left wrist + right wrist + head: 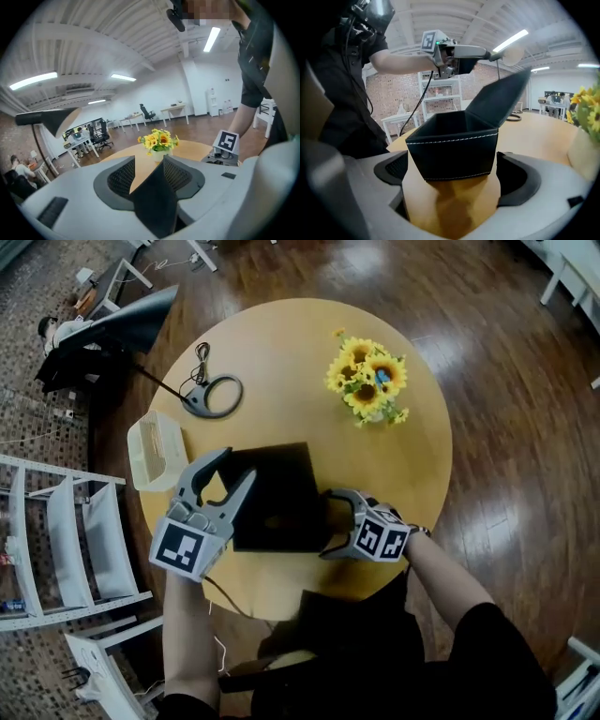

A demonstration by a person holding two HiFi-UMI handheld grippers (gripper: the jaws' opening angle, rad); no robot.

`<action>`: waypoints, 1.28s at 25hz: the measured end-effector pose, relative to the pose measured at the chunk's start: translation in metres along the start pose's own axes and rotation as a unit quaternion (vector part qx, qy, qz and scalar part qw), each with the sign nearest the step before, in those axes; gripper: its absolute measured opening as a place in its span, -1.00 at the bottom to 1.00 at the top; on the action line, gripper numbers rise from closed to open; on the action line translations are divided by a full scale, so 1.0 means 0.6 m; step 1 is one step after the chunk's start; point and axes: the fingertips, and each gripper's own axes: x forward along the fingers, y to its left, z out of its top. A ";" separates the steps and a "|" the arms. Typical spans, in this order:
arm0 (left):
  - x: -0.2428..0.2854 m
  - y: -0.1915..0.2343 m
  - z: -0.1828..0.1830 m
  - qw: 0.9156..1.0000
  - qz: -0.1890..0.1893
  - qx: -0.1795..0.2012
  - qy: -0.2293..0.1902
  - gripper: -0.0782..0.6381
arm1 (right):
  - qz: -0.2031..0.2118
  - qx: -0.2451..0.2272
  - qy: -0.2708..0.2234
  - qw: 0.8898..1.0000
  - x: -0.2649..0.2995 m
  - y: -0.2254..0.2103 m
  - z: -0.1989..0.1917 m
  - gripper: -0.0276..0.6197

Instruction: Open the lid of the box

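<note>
A black box [295, 521] with white stitching [452, 150] stands on the round wooden table [281, 352] near its front edge. Its lid [272, 470] is raised and tilts up and back [501, 98]. My left gripper [236, 465] is at the lid's free edge. A corner of the lid [157, 201] lies between the jaws against one pad, with a gap to the other. My right gripper [328, 523] is at the box's right side. In the right gripper view [452, 168] both pads sit against the box's side walls.
A vase of sunflowers [368, 381] stands at the table's far right. A ring-shaped device with a cable [214, 395] lies at the back left, and a cream container [155, 451] at the left edge. White shelving [66, 531] stands left of the table.
</note>
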 end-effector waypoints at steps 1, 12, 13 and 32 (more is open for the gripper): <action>-0.015 0.008 0.007 1.000 0.016 -0.017 -0.018 -0.24 | -0.003 0.015 -0.003 1.000 -0.013 0.000 0.003 0.91; -0.313 0.008 -0.053 0.921 0.174 -0.299 -0.180 -0.24 | -0.224 0.181 -0.259 0.922 -0.365 -0.076 0.145 0.36; -0.344 0.003 -0.065 0.908 0.193 -0.316 -0.196 -0.25 | -0.237 0.195 -0.292 0.906 -0.392 -0.076 0.172 0.17; -0.497 -0.043 -0.109 0.866 0.285 -0.329 -0.244 -0.42 | -0.294 0.151 -0.355 0.874 -0.438 -0.105 0.319 -0.91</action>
